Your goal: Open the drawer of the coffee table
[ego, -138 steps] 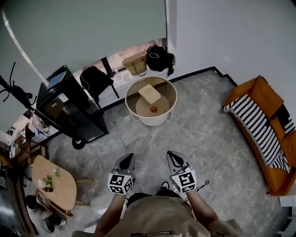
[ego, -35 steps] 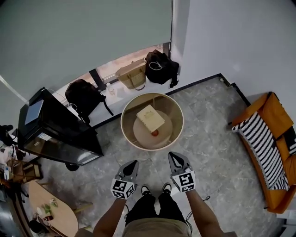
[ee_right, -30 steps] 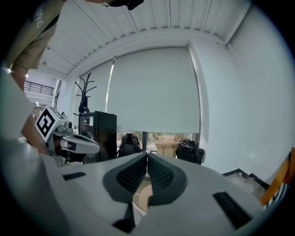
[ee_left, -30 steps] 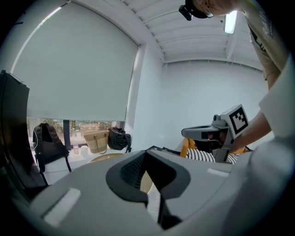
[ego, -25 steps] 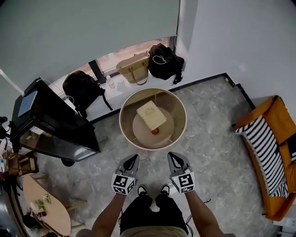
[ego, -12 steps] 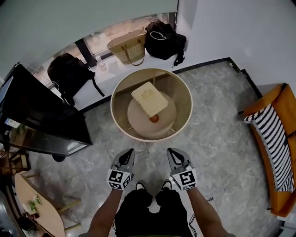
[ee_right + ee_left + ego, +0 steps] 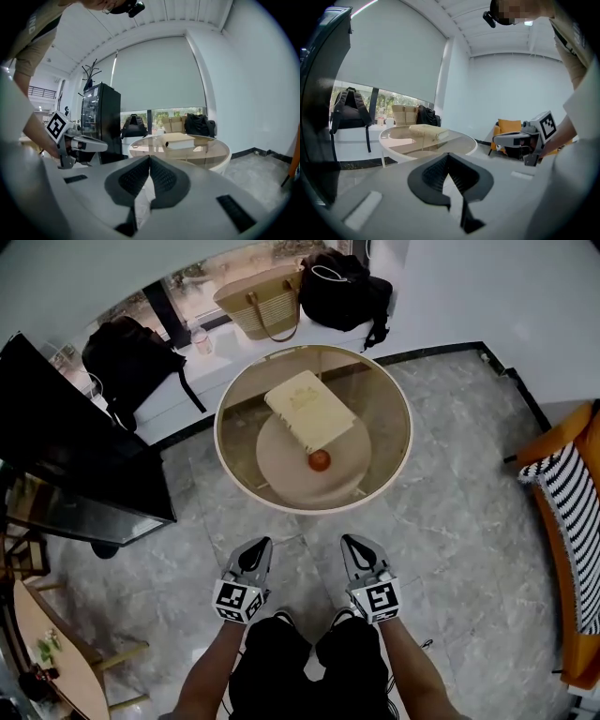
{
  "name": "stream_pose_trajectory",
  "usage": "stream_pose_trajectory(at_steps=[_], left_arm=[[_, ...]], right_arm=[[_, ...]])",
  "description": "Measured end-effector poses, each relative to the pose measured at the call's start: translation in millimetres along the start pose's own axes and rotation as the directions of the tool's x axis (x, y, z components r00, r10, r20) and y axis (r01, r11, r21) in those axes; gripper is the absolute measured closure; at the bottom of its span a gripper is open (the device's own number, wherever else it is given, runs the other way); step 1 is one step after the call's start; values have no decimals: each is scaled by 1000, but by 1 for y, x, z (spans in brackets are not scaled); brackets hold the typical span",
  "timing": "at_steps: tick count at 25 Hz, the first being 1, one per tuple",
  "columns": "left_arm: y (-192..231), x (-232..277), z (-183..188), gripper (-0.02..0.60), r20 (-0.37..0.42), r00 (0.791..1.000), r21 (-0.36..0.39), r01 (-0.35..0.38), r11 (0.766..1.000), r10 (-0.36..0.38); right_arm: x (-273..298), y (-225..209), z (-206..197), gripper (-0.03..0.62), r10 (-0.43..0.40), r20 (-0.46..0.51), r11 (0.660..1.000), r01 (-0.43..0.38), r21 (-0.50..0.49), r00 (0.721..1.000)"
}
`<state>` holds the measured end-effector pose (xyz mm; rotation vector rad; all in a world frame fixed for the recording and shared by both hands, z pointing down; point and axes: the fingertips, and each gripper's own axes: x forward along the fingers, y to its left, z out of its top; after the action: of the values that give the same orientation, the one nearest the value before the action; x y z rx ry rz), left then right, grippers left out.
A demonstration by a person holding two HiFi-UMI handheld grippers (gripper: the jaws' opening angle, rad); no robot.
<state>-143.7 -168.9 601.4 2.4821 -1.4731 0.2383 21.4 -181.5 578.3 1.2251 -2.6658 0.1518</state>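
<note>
A round cream coffee table (image 7: 246, 495) with a glass top stands ahead of me on the grey floor. On the glass lies a cream book (image 7: 309, 410), and a small orange fruit (image 7: 320, 460) shows on the shelf below. No drawer shows from here. My left gripper (image 7: 260, 545) and right gripper (image 7: 353, 542) hover side by side just short of the table's near rim, both shut and empty. The table (image 7: 466, 147) with the book (image 7: 426, 131) appears in the left gripper view, and the same table (image 7: 220, 159) and book (image 7: 178, 139) in the right gripper view.
A black cabinet (image 7: 66, 465) stands at the left. A black backpack (image 7: 127, 362), a straw bag (image 7: 258, 298) and a black bag (image 7: 342, 287) sit along the window ledge. An orange sofa with a striped cushion (image 7: 572, 512) is at the right, a wooden side table (image 7: 37, 652) at bottom left.
The view has dropped and closed in on the coffee table, which looks larger and nearer. Both grippers keep their spacing and stay shut.
</note>
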Motion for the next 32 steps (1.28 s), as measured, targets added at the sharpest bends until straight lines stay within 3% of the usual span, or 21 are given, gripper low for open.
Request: stream_pose_trajectory(at_steps=[9,14,19,27,32], left_arm=[[39,48,-113,577,-11,1000,14,-22,1000,22],[39,72,-159,577,-13,1000,69,9,998,-8],[47,95,-187,577,10,1000,101,19,995,-20],[56,115,-242,577,5,1000,80,27,996,-28],[57,120,-261,577,3,1000,76,26,997,-26]], right_arm=[[50,-2,-117,588,30,26,999,-29,-34,999],[76,-4,-171,588,38,34,998,-36,-51,999],[100,-14,-202,588,6,69,997,-1,-75,998],[117,-27,-251,588,-19,72,996,25,-89,997],[111,-28,-246,588,-43,90,996,50,-76,995]])
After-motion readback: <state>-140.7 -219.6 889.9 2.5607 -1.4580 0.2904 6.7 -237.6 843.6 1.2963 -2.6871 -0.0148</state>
